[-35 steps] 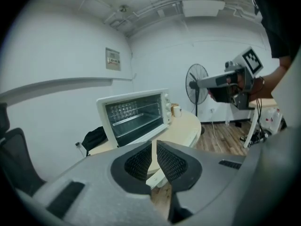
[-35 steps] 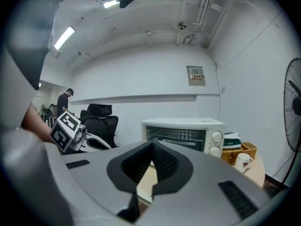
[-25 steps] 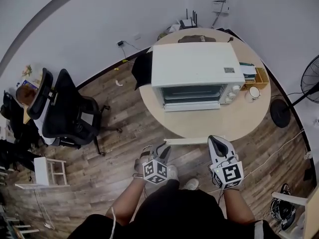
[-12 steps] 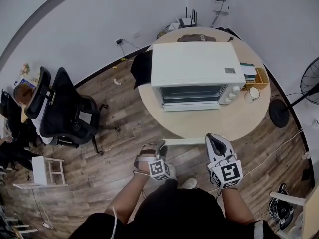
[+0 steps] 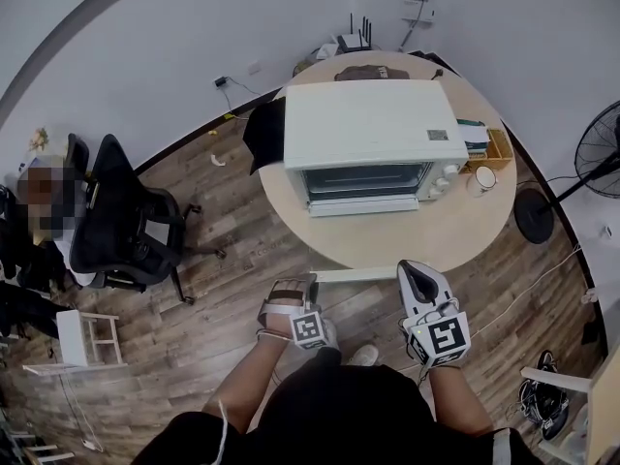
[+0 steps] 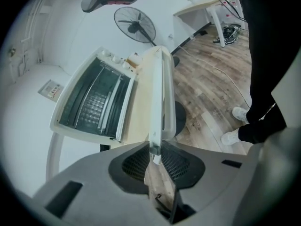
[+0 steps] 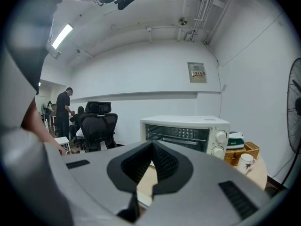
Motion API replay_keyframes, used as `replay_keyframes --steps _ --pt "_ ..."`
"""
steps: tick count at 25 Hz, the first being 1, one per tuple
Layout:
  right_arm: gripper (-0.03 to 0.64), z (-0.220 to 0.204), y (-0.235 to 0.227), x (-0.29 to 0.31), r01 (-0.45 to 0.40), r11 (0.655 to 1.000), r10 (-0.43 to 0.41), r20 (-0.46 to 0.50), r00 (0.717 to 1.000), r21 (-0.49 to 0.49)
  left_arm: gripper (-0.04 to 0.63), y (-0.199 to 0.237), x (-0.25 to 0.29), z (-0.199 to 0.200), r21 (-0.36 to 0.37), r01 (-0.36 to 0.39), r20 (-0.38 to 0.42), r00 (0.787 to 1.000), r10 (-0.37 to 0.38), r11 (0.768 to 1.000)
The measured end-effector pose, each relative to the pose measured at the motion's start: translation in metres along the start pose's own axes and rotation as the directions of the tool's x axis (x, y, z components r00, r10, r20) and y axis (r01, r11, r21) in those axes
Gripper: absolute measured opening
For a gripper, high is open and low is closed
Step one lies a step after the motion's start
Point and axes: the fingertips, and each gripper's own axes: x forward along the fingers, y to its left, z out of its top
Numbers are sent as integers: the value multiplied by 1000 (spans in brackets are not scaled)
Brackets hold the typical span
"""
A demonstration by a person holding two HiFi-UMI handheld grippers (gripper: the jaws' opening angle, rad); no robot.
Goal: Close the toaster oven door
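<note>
A white toaster oven [image 5: 368, 124] stands on the round cream table [image 5: 446, 231], its front open with the racks showing [image 7: 183, 131]. The door's white handle bar [image 5: 358, 275] lies level at the table's near edge. In the left gripper view the oven [image 6: 94, 98] is at the left and the bar [image 6: 158, 102] runs edge-on into the jaws. My left gripper [image 5: 310, 284] [image 6: 154, 157] is closing, its pads against both sides of the bar's left end. My right gripper [image 5: 414, 271] [image 7: 153, 145] is shut on nothing, by the bar's right end.
A mug [image 5: 481, 179] and a wooden box [image 5: 494, 148] sit on the table right of the oven. A standing fan [image 5: 596, 153] is at the far right. A black office chair [image 5: 116, 211] and a white stool [image 5: 82, 337] stand at the left on the wood floor.
My left gripper has turned and edged onto the left end of the handle bar. The right gripper has hardly moved. The head view has shifted slightly.
</note>
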Motion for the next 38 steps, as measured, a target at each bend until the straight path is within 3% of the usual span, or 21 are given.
replay_keyframes --steps 8,16,27,38 --pt "-3 2 6 3 -9 1000 9 5 1000 1 58 11 -10 2 22 -26 -6 1000 26 999" --pt "-3 5 12 8 -13 1000 13 8 1000 -25 37 55 -34 8 1 -135 9 991 135 991" --pt "-3 18 14 16 0 999 2 42 999 -39 31 137 -50 16 8 -313 43 949 313 950" --pt "-3 27 9 23 72 997 -70 61 996 -35 32 184 -44 14 -16 -345 70 936 345 939"
